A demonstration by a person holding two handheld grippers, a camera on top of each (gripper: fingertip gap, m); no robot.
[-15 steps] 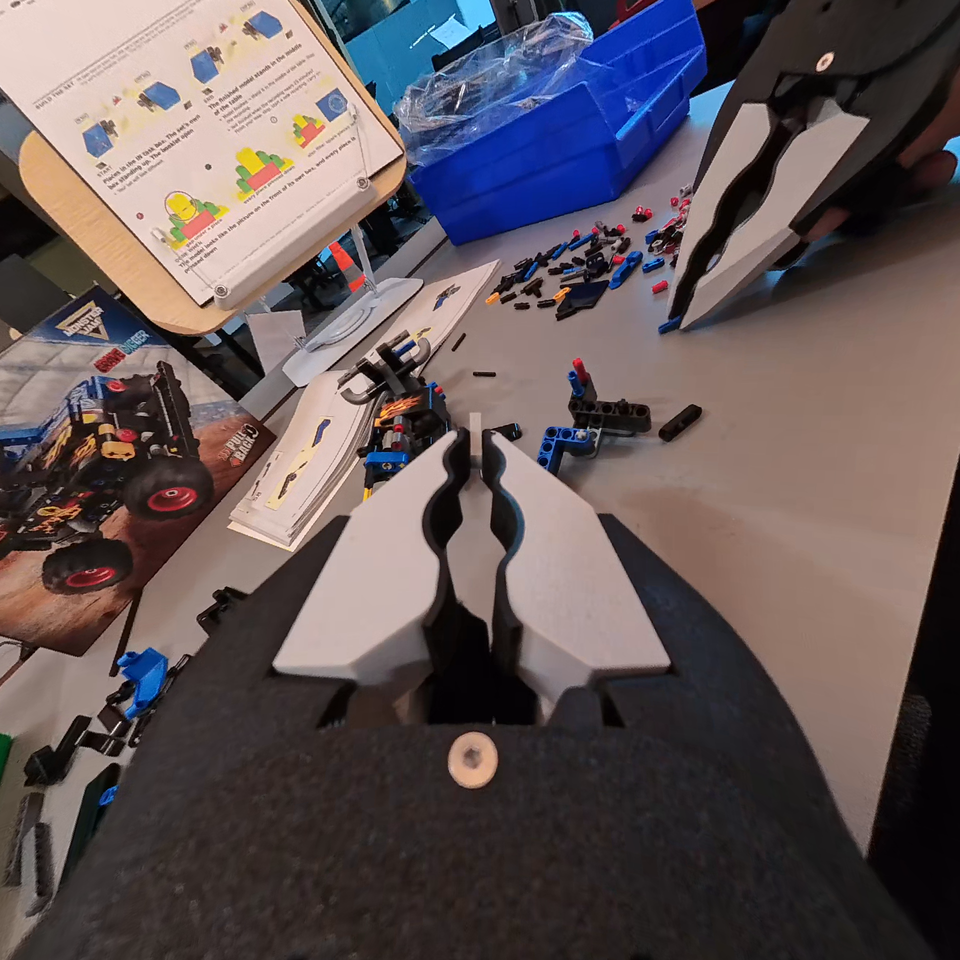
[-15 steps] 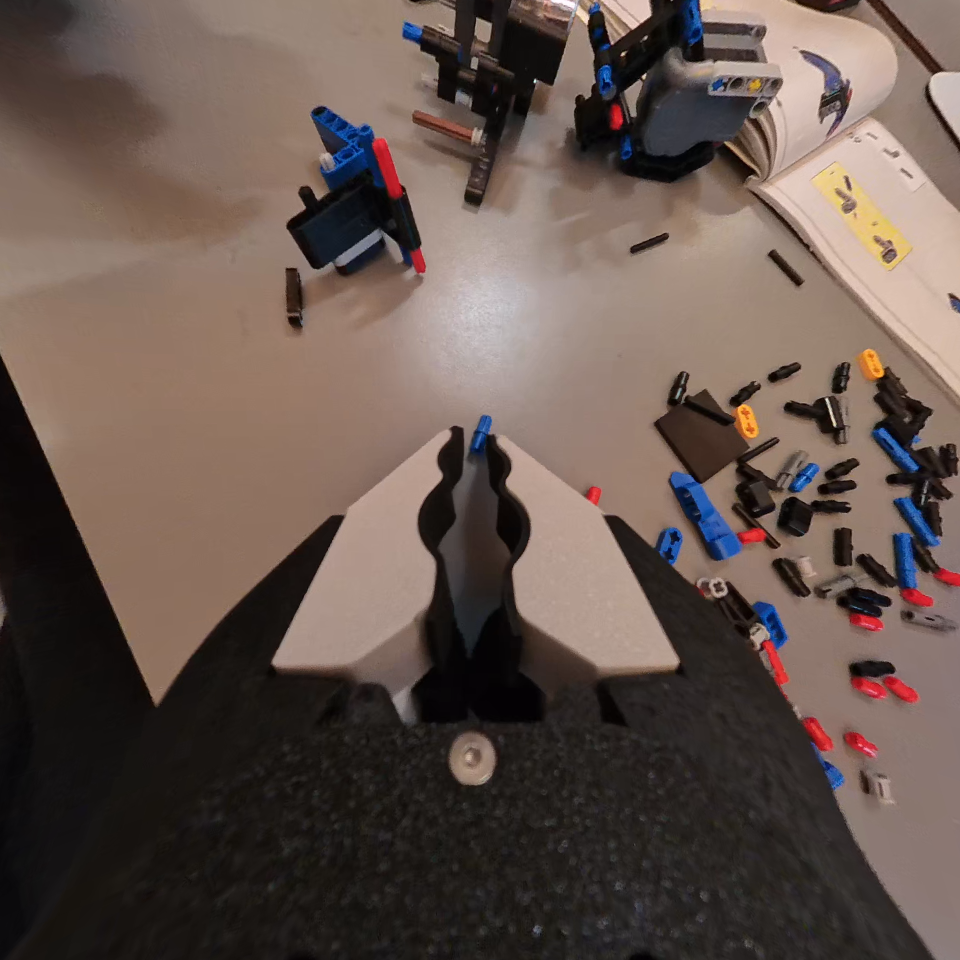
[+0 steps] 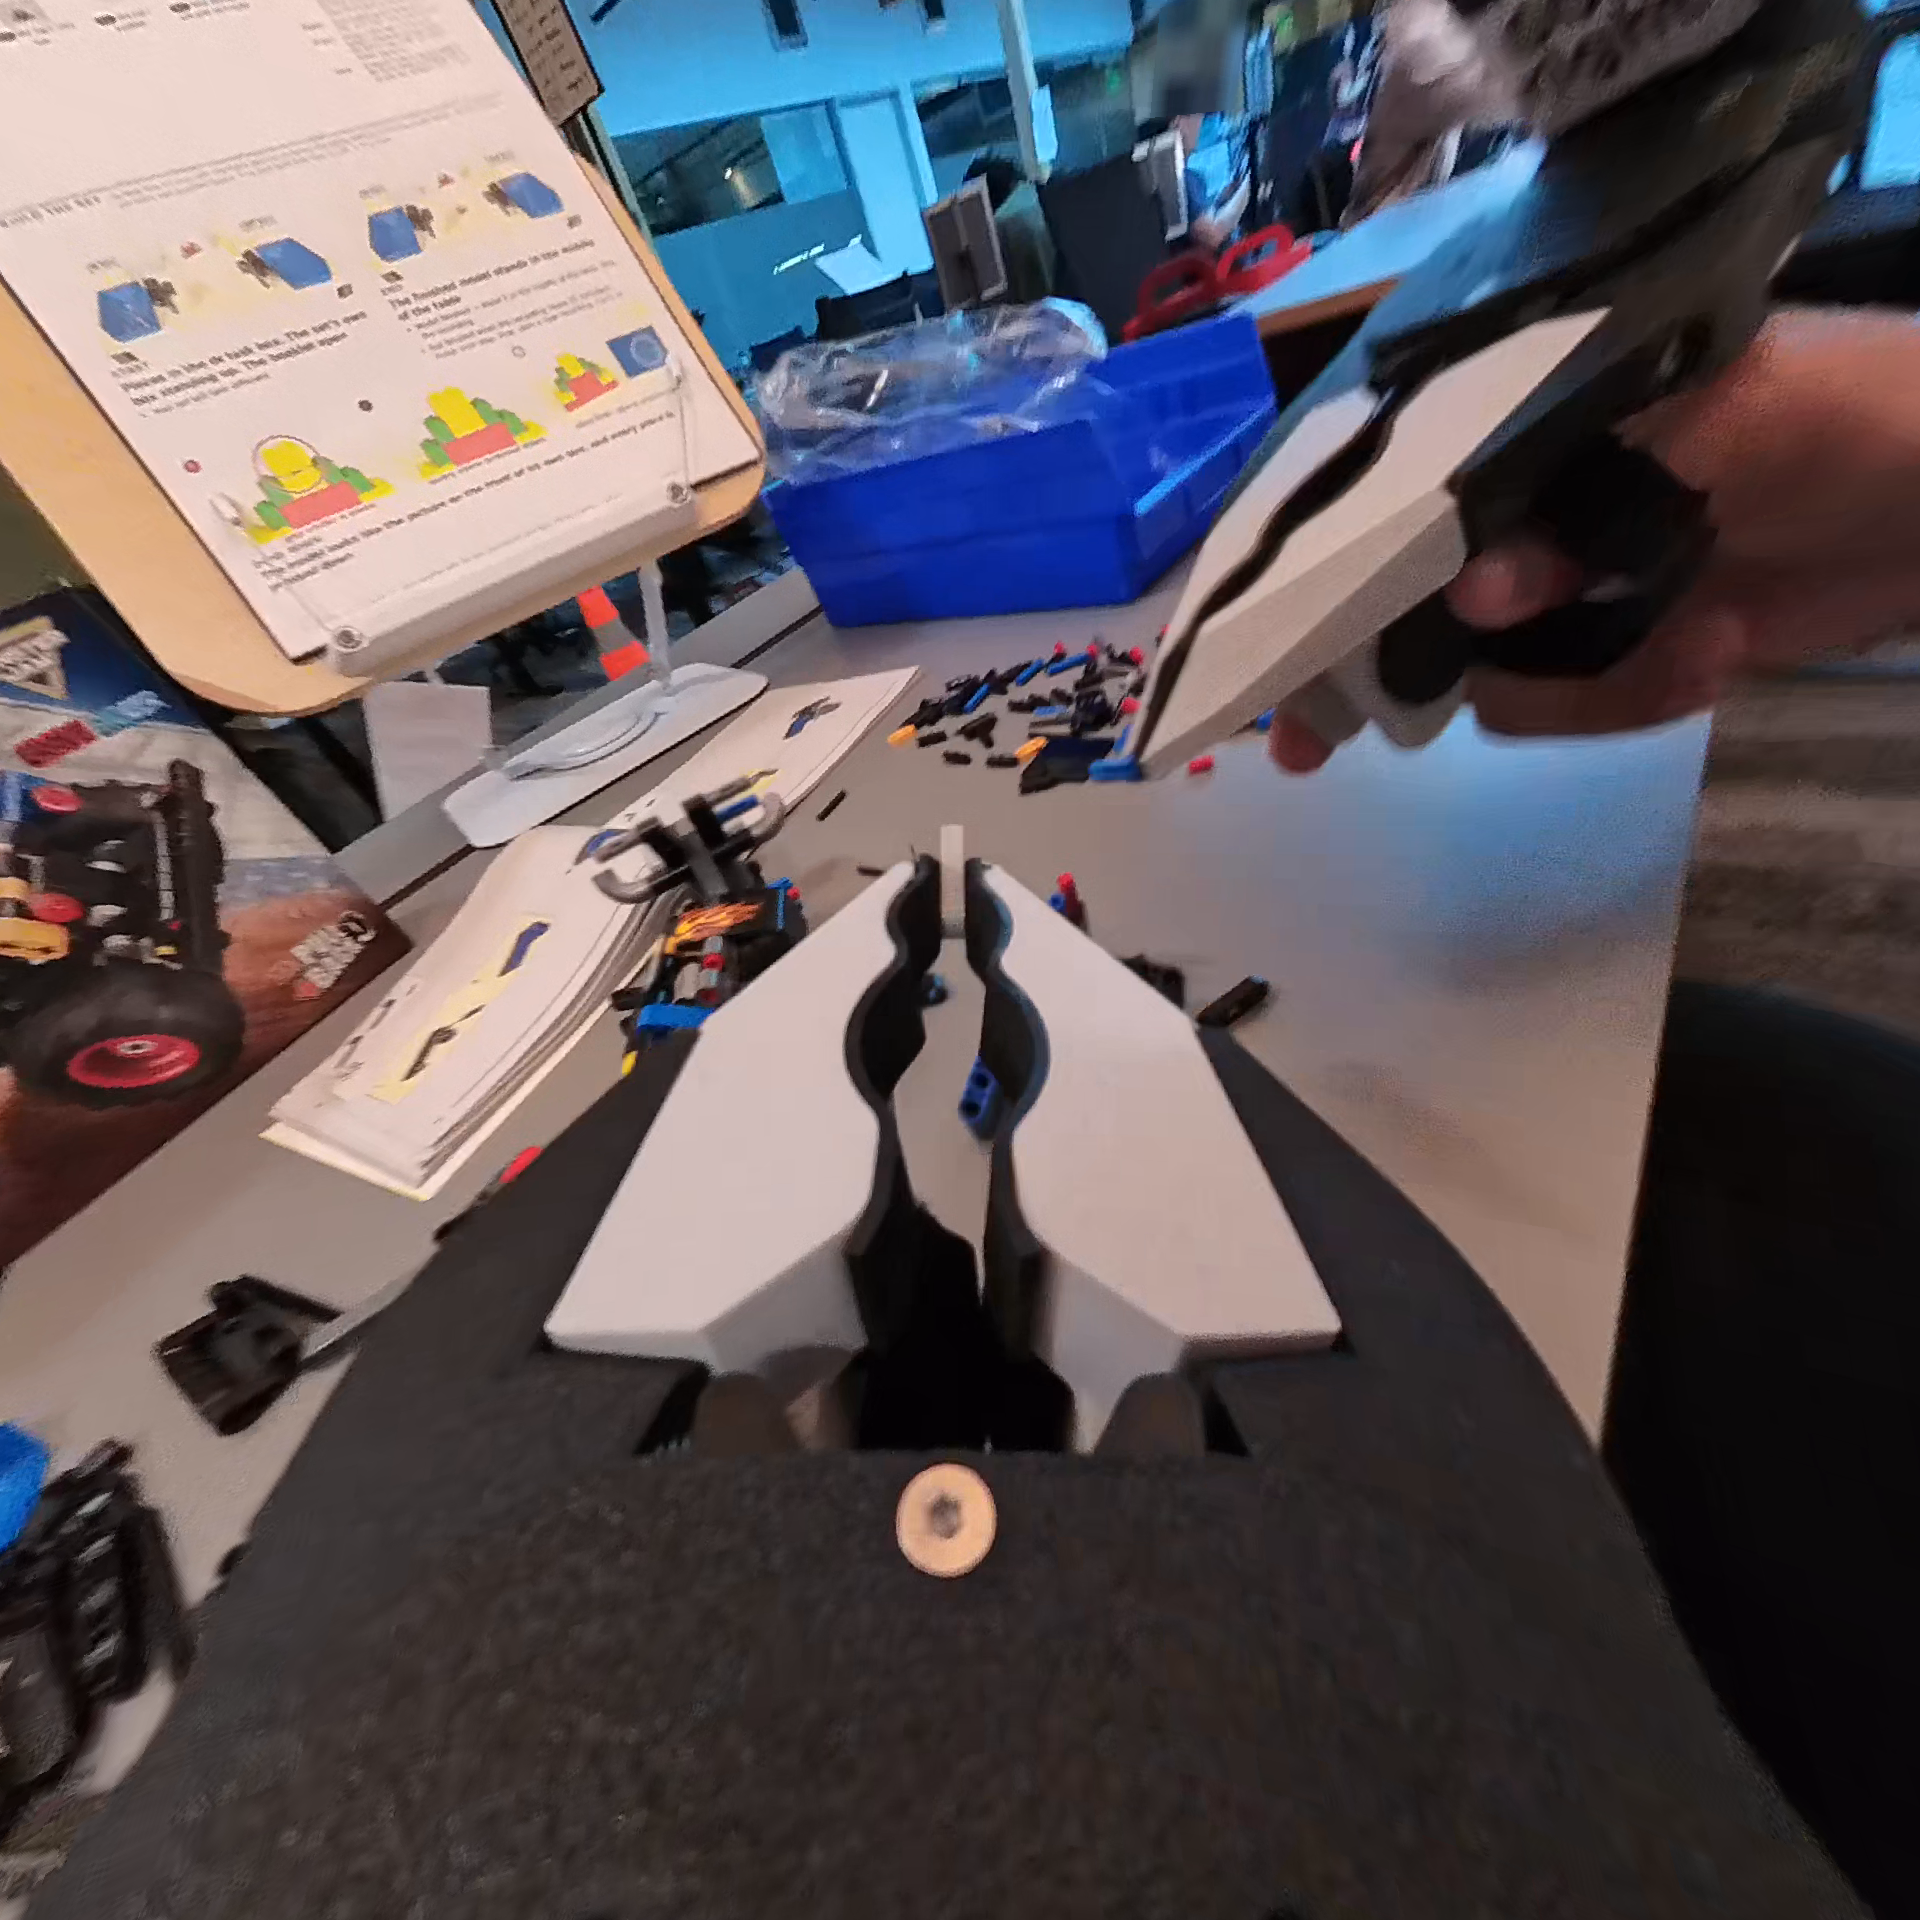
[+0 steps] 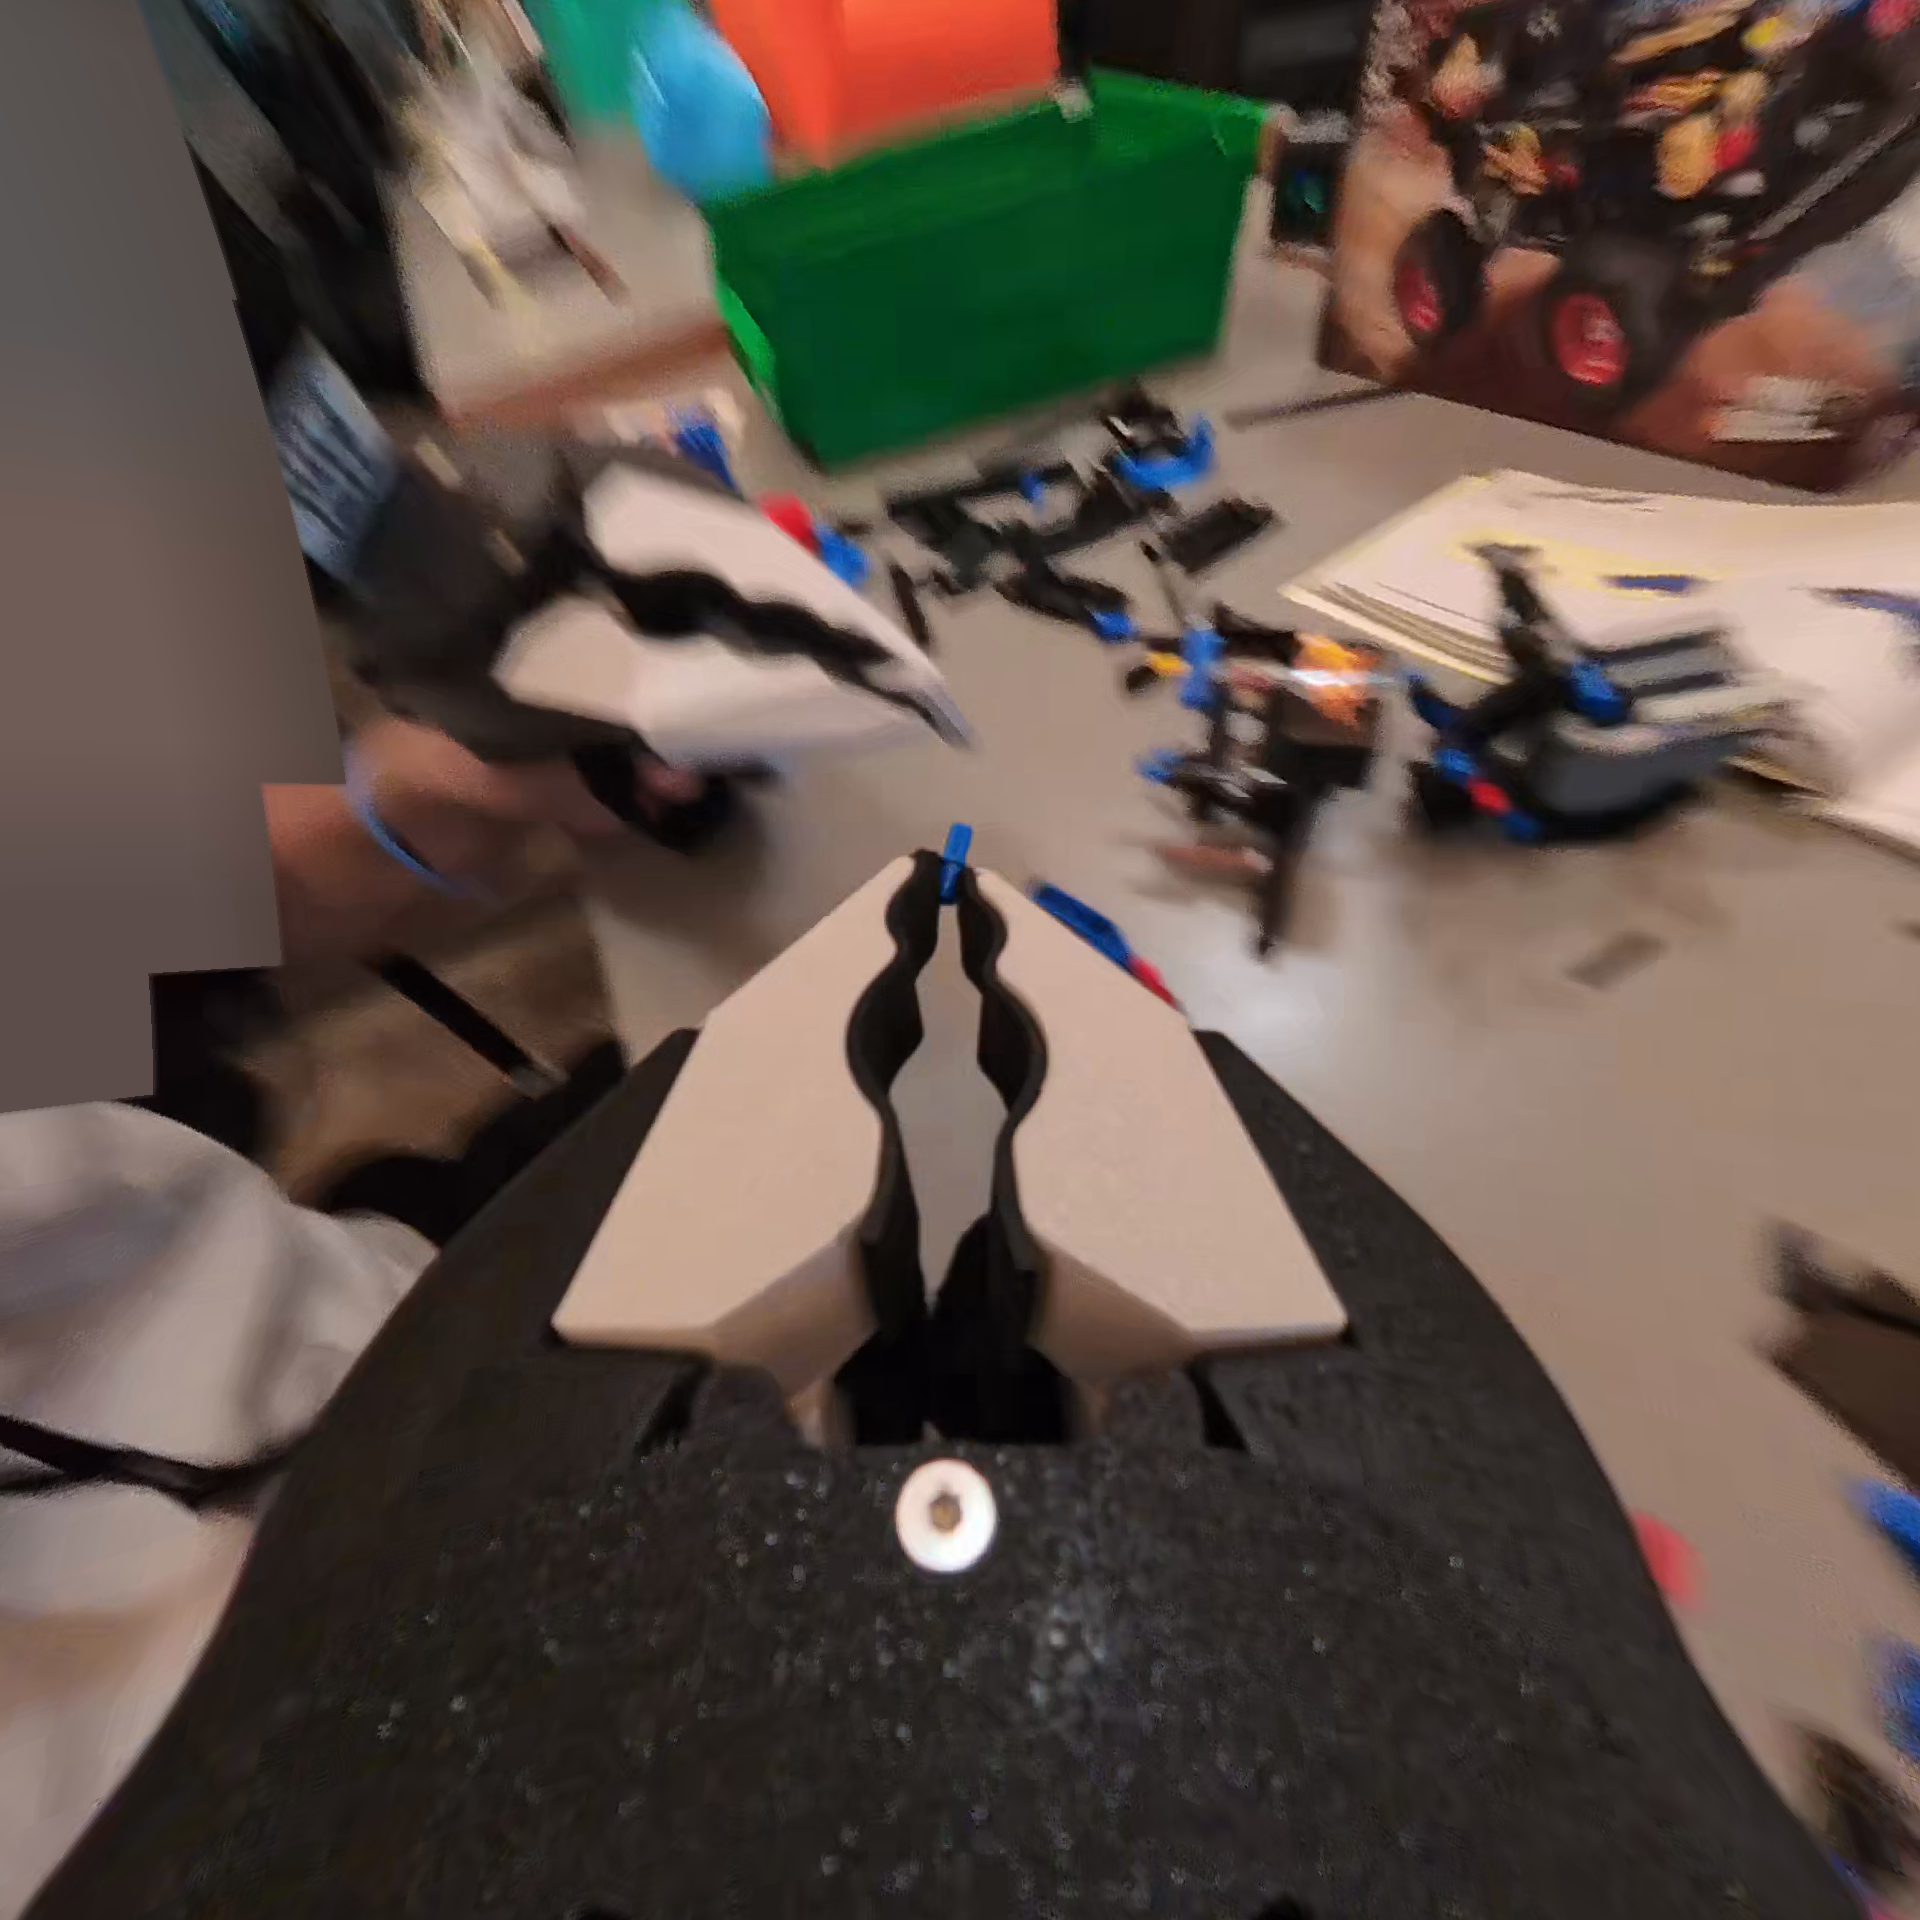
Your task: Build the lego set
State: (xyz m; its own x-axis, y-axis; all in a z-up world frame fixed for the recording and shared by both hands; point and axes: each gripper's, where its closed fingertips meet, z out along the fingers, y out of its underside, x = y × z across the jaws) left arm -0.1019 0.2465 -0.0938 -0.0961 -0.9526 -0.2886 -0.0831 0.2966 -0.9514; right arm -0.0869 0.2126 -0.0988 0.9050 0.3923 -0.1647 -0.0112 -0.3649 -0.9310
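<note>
Clearly the build was only partway through. Ahead and a little left of the left gripper (image 3: 948, 883) stood a half-built truck frame (image 3: 717, 935), black and blue with a flame sticker, resting against the open instruction booklet (image 3: 488, 1029). Just past its right finger sat a smaller black and blue sub-assembly (image 3: 1070, 904), mostly hidden by the finger. No wheels were on either, and a scatter of loose black, blue and red pieces (image 3: 1039, 707) lay farther ahead, under the right gripper (image 3: 1148, 743), so most of the work looked left to do.

The left gripper was nearly closed on a thin pale grey piece (image 3: 951, 883) standing upright between its tips. The right gripper, seen from its own camera, pinched a small blue pin (image 4: 954, 862) at its very tips, lifted off the table. That view was badly blurred, so where the pin was headed could not be told. The box (image 3: 135, 935) pictured the finished truck, well left.
</note>
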